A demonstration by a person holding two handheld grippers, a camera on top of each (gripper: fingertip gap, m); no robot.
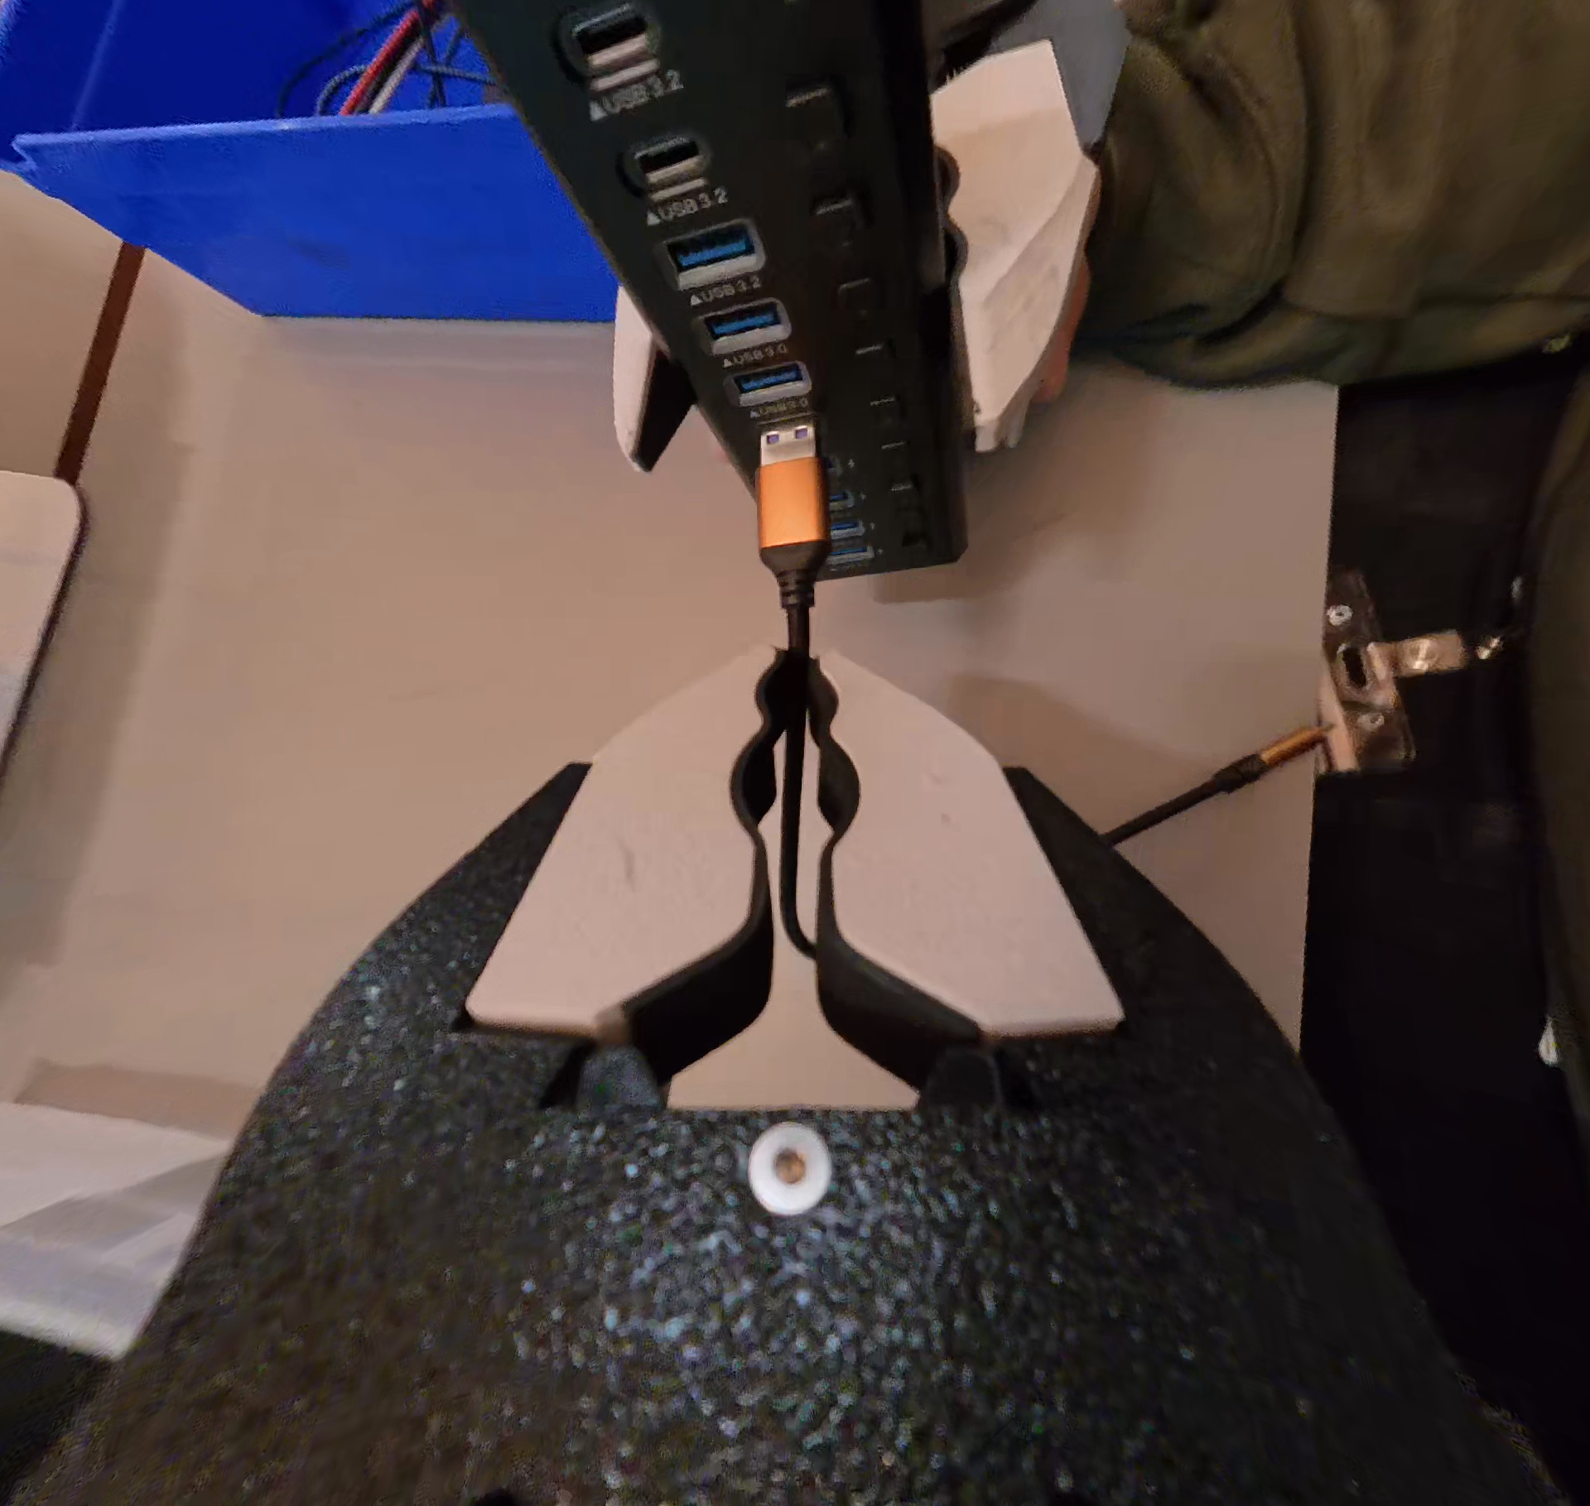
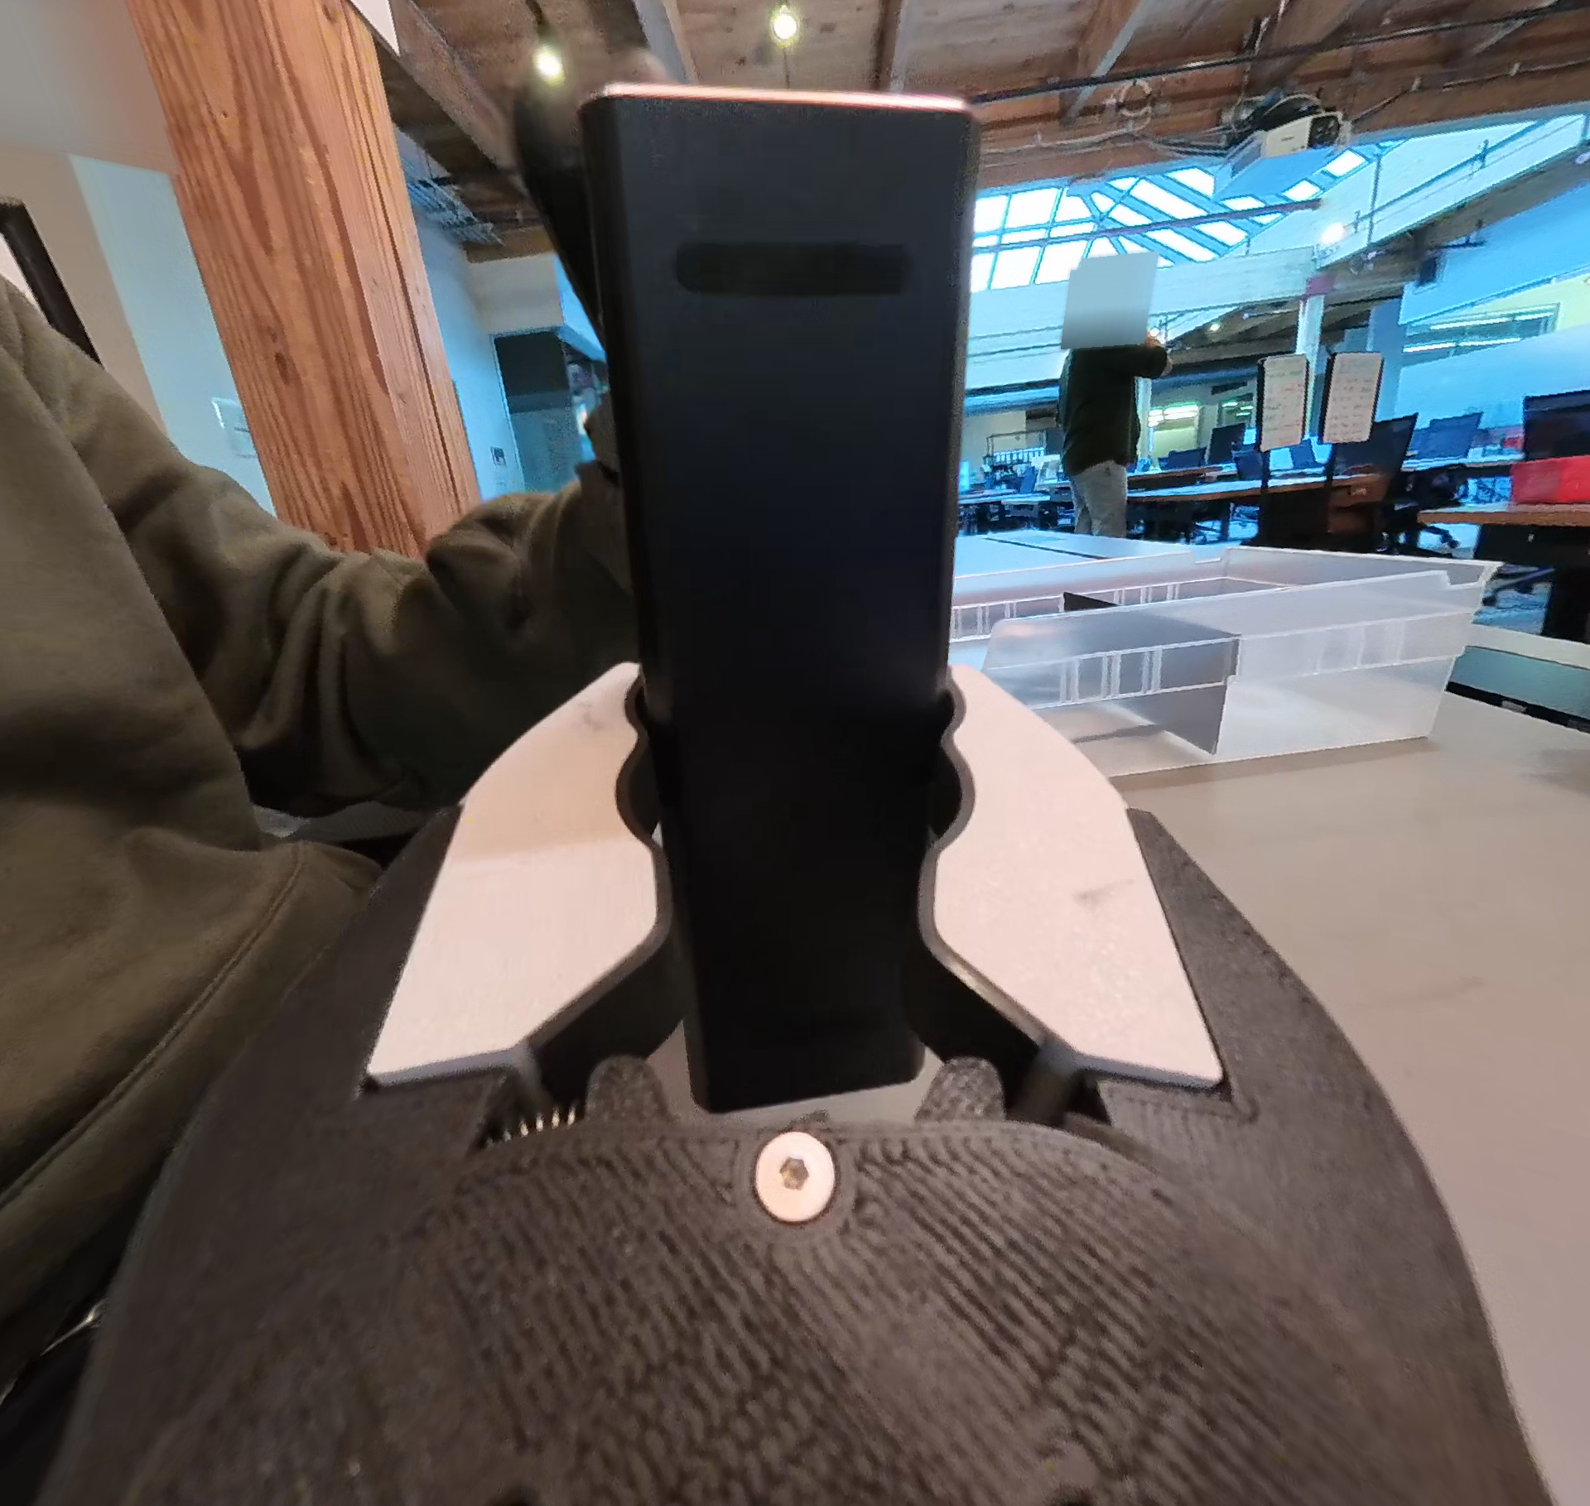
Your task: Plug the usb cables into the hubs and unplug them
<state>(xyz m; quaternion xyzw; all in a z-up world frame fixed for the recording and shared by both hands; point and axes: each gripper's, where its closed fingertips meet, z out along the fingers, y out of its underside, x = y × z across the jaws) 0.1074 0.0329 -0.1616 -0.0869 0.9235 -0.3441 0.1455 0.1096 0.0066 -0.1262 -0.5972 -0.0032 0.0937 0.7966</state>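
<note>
In the left wrist view my left gripper (image 1: 796, 665) is shut on the thin black cable just below an orange USB plug (image 1: 787, 501). The plug's metal tip sits in front of the port side of a long black USB hub (image 1: 748, 200), free of any socket, near the lower blue ports. My right gripper (image 1: 800, 381) holds that hub in the air, its white fingers on either side. In the right wrist view my right gripper (image 2: 791, 716) is shut on the hub's plain black back (image 2: 791, 518), which stands upright.
A blue bin (image 1: 284, 157) with loose wires sits at the back left on the beige table (image 1: 344, 604). Another cable end (image 1: 1239, 776) lies at the table's right edge. A clear plastic bin (image 2: 1247, 656) stands to the right. A green sleeve (image 1: 1359, 131) is close by. My right fingertips sit around 4 centimetres from my left ones.
</note>
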